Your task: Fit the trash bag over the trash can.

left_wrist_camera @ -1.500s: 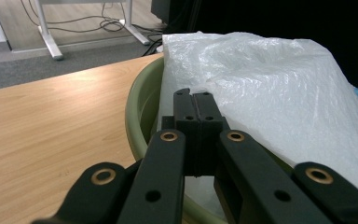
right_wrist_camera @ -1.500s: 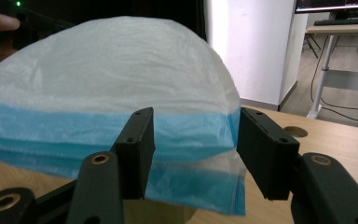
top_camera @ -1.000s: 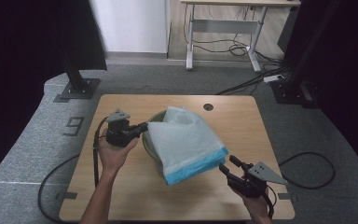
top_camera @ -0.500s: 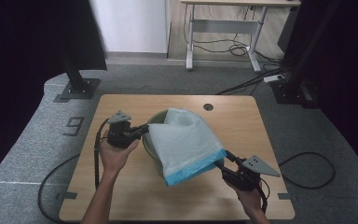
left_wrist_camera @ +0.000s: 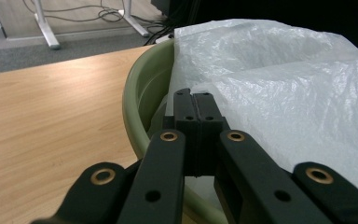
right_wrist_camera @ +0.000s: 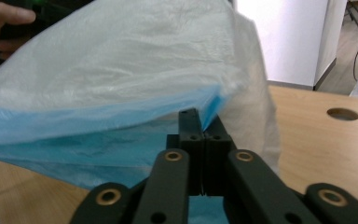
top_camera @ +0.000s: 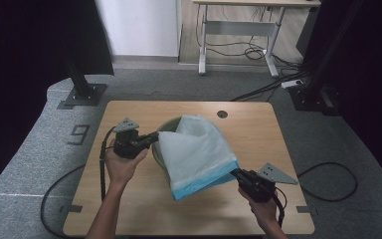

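The left gripper (top_camera: 151, 139) pinches the translucent white plastic bag (top_camera: 199, 152) at the round green bowl (top_camera: 166, 128) on the counter (top_camera: 278, 144); the right gripper (top_camera: 235, 173), just closed, clamps its blue hem, stretching it open to line the bowl.

A wooden table (top_camera: 129, 209) fills the middle and lower part of the high view, with 1 round cable hole (top_camera: 222, 114) near its far edge. It stands on grey carpet (top_camera: 25, 169), marked with a number 9 (top_camera: 78, 134) at centre left. A white-legged desk (top_camera: 238, 30) stands at the top, cables (top_camera: 258, 52) beneath it. A black stand base (top_camera: 83, 94) sits at upper left.
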